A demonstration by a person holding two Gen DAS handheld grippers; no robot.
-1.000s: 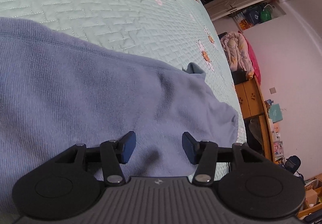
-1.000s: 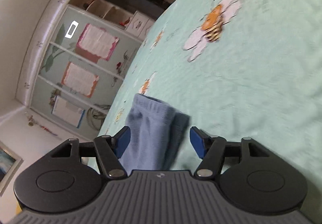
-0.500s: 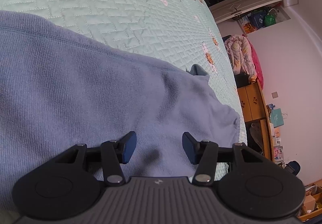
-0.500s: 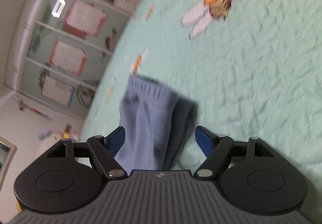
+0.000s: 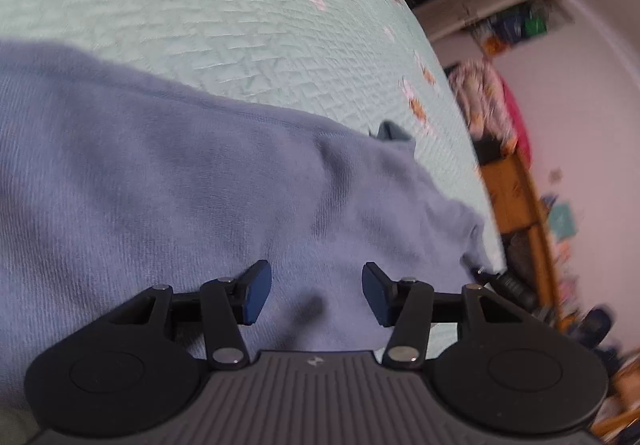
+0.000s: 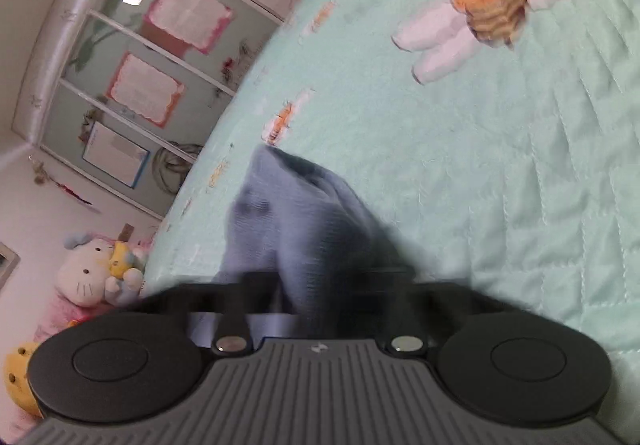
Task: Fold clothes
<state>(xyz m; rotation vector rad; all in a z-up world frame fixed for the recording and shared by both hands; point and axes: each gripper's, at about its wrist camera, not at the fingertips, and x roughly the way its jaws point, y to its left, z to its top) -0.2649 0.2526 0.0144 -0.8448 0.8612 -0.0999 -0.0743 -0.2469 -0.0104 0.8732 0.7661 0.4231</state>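
A blue knit garment (image 5: 160, 185) lies spread over the mint quilted bedspread (image 5: 240, 25). My left gripper (image 5: 316, 293) hovers just above its cloth, open, with nothing pinched between the blue pads. In the right wrist view the garment's ribbed sleeve end (image 6: 288, 213) lies on the bedspread (image 6: 520, 185) near the bed's edge. My right gripper (image 6: 316, 285) is blurred, its jaws closing on the bunched sleeve cloth. The cloth hides the fingertips and puckers up between them.
The bed edge curves past a wooden shelf unit (image 5: 516, 197) and a heap of bedding (image 5: 480, 101) on the right. On the other side stand a cabinet with pinned papers (image 6: 160, 57) and plush toys (image 6: 92, 273) on the floor.
My right gripper's jaws, wide apart around the sleeve before, have swung together on it, and the sleeve cloth has bunched up. The left gripper has hardly moved and stays open.
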